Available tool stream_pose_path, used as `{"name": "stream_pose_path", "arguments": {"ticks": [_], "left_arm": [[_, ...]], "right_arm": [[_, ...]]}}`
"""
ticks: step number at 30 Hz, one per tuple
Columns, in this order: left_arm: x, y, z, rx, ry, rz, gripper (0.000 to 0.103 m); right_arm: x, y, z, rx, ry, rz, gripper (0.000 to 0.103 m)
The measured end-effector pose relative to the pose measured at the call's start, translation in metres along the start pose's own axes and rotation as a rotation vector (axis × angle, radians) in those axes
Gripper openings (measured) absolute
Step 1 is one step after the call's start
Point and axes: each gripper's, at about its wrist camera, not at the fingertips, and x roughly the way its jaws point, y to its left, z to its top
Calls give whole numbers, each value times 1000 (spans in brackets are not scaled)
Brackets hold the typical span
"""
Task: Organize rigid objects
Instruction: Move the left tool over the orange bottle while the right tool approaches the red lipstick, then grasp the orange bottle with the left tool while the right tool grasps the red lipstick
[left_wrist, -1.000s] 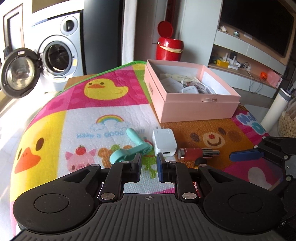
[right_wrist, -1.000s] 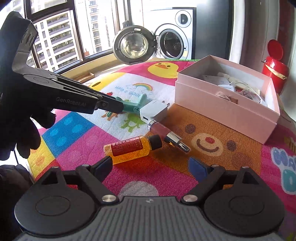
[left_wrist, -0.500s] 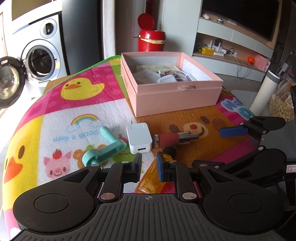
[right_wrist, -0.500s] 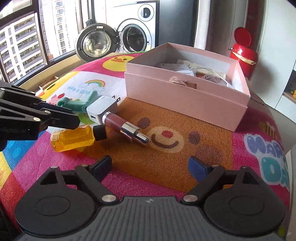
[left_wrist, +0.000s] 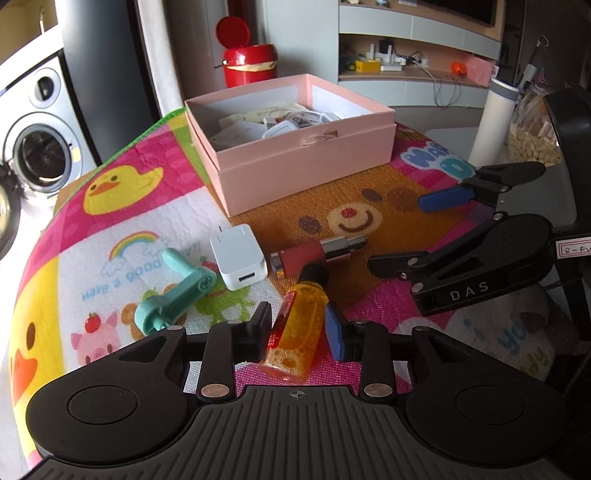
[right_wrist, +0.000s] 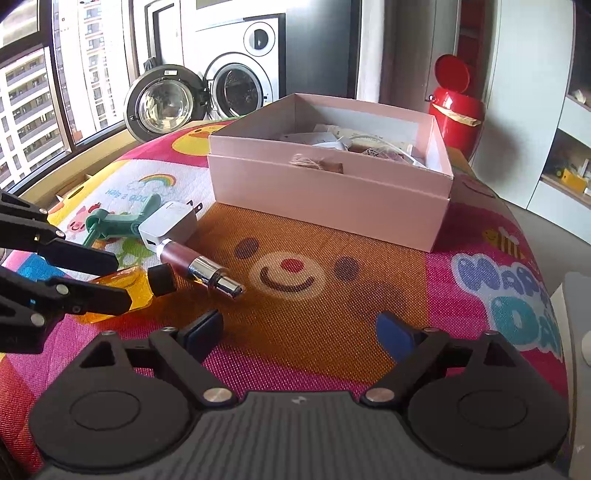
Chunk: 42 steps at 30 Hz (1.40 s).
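1. Left wrist view: the left gripper (left_wrist: 298, 326) straddles the orange bottle (left_wrist: 295, 332), its fingers parted a little wider than the bottle with one on each flank. Whether the pads touch it cannot be told, so this reads as a grasp being lined up, not yet closed. The bottle lies flat on the play mat (left_wrist: 110, 229), long axis running away from the camera, black cap (left_wrist: 314, 274) pointing toward the pink box (left_wrist: 295, 162). Approaching across the narrow width is the sensible grip for a cylinder lying down.

2. Also here, the lipstick tube (left_wrist: 314, 251) lies crosswise just past the cap, silver end to the right. The white charger (left_wrist: 238, 256) and teal handle (left_wrist: 173, 299) sit beside it to the left.

3. Right wrist view: the right gripper (right_wrist: 301, 330) hangs wide open and empty above the mat's bear face, probably waiting. The bottle is at far left between the other gripper's fingers, cap pointing right. The box, already holding small items, looks the likely destination.
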Motion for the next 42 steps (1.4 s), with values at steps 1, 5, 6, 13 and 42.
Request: {"name": "stream_pose_path", "arguments": {"ticks": [1,5,6,13,42], "left_arm": [[3,1,-1,-14,4,2,37],[13,10,2,-72,13,13,33],[16,13,1,-85,20,16,33],[13,51,-15,-344,-22,-138,33],[-11,70,-57,-401,-190,-14,33]], "right_arm": [[2,0,3,1,3,1,91],[11,0,16,14,6,-1,90],[13,0,18,14,5,-18,90],[6,-10,22,42,-39,-35,90],[45,43,55,16,14,-10,58]]}}
